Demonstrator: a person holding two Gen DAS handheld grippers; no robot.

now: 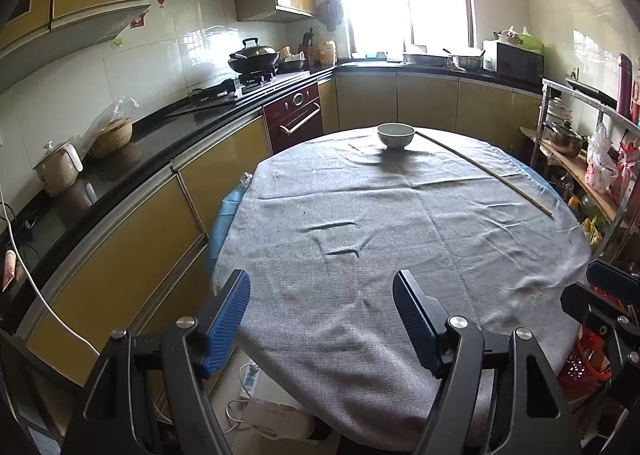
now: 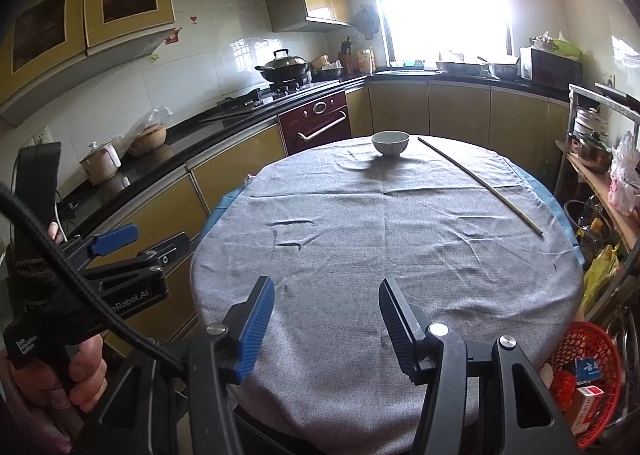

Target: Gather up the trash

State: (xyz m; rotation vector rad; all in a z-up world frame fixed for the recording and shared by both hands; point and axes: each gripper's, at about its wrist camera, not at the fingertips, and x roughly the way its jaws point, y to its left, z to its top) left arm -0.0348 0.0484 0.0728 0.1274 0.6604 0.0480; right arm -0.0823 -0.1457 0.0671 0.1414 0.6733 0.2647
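Observation:
A round table under a grey cloth (image 1: 400, 215) (image 2: 380, 235) fills both views. At its far edge stands a white bowl (image 1: 395, 135) (image 2: 390, 143), and a long thin stick (image 1: 484, 171) (image 2: 480, 183) lies along the right side. My left gripper (image 1: 320, 295) hovers open over the near left edge, nothing between its blue pads; it also shows in the right wrist view (image 2: 140, 241), held by a hand. My right gripper (image 2: 326, 299) hangs open over the near edge, empty. A red basket (image 2: 592, 375) with small boxes and wrappers sits low at the right.
Dark counter (image 1: 160, 143) and yellow cabinets run along the left, with a wok on the stove (image 1: 254, 59) and a small cooker (image 1: 58, 167). A metal shelf rack (image 1: 592, 143) with pots and bags stands right. A power strip and cable lie on the floor (image 1: 250, 379).

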